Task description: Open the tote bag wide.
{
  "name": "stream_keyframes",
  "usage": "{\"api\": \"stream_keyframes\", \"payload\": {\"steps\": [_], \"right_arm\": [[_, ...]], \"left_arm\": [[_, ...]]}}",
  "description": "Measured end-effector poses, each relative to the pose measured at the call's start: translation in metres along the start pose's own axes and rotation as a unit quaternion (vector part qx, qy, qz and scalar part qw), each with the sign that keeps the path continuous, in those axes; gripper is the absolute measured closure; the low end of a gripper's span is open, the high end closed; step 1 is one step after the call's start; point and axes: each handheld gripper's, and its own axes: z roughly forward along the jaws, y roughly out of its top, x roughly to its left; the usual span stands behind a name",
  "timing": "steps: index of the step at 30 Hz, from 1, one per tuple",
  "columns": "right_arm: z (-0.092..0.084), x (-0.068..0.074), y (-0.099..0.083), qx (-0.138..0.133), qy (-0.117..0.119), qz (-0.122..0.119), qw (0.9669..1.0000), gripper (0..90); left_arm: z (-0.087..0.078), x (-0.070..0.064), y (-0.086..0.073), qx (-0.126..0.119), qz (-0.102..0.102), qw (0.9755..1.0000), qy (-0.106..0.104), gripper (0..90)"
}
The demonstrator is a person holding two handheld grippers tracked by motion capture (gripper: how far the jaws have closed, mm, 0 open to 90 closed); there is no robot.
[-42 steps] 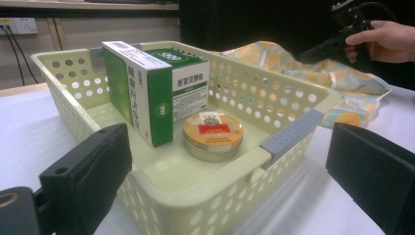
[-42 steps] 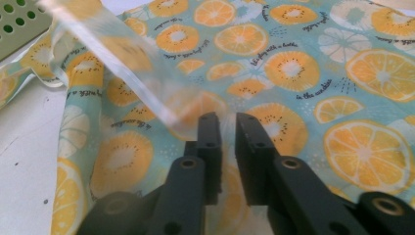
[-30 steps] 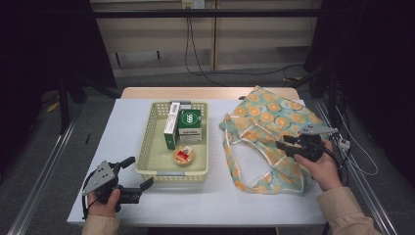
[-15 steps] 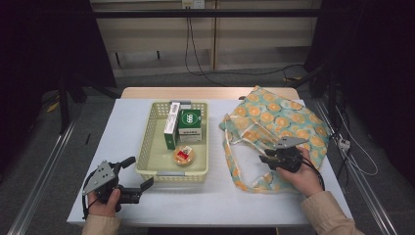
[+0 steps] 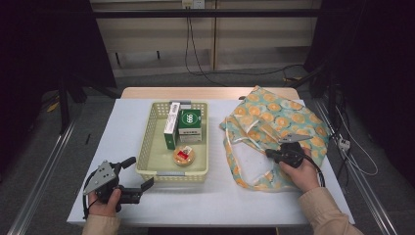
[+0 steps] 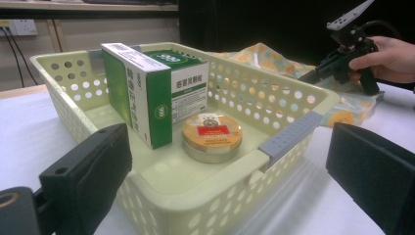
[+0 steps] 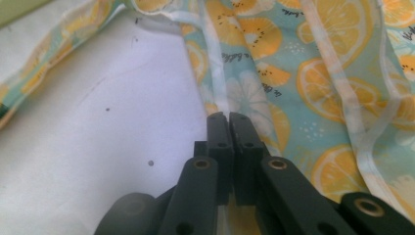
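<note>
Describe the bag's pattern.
Bag: orange citrus slices and pale flowers on light teal, with whitish straps. Shows best in the right gripper view.

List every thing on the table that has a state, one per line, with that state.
fabric bag: lying flat, mouth open toward the basket, rim pinched.
right gripper: jaws just closed, shut on the bag's rim.
left gripper: open, holding nothing.
basket: upright, holding three items.
tall box: standing on edge.
green box: lying flat.
round tin: lid on.
</note>
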Motion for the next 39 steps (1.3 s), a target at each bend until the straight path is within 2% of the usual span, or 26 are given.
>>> {"api": "stream_keyframes", "payload": {"steps": [2,4,10,11,13,17,21,25,27,30,35,37,39], "right_arm": [[-0.005,-0.001,0.001,-0.012,0.011,0.013,0.9998,90.0],[-0.01,0.0,0.002,-0.024,0.026,0.02,0.9992,90.0],[-0.023,0.021,0.006,-0.018,0.058,-0.018,0.998,90.0],[-0.025,0.025,0.007,-0.02,0.071,-0.02,0.9971,90.0],[-0.027,0.032,0.006,-0.019,0.081,-0.027,0.9962,90.0],[-0.023,0.043,-0.001,-0.008,0.109,-0.027,0.9936,90.0],[-0.014,0.052,-0.008,0.014,0.108,-0.04,0.9933,88.5],[-0.01,0.053,-0.01,0.007,0.095,-0.035,0.9948,78.3],[-0.012,0.051,-0.008,0.001,0.09,-0.032,0.9954,77.7],[-0.015,0.049,-0.008,0.006,0.083,-0.038,0.9958,77.7],[-0.012,0.051,-0.012,0.02,0.089,-0.042,0.995,85.4],[-0.012,0.049,-0.012,0.017,0.089,-0.036,0.9953,90.0],[-0.014,0.046,-0.009,0.008,0.088,-0.026,0.9957,90.0]], "left_arm": [[0.0,0.001,0.0,0.001,0.005,1.0,0.0,2.8],[0.0,0.001,0.0,0.0,0.001,1.0,0.0,2.8],[0.001,-0.001,0.001,0.0,0.002,1.0,-0.001,2.8],[0.001,-0.001,0.001,0.0,0.004,1.0,-0.001,2.8],[0.001,-0.002,0.001,0.001,0.003,1.0,-0.001,2.8],[0.001,-0.002,0.001,0.001,0.004,1.0,-0.001,2.8],[0.001,-0.001,0.001,0.001,0.005,1.0,-0.001,2.8],[0.0,-0.001,0.001,0.0,0.003,1.0,0.001,2.8],[0.0,-0.001,0.001,-0.001,0.003,1.0,0.0,2.8],[0.0,-0.001,0.001,0.001,0.002,1.0,0.0,2.8],[0.001,-0.001,0.001,0.003,0.004,1.0,-0.001,2.8],[0.001,-0.001,0.001,0.0,0.003,1.0,-0.001,2.8],[0.001,-0.001,0.001,0.0,0.0,1.0,0.0,2.8]]}}
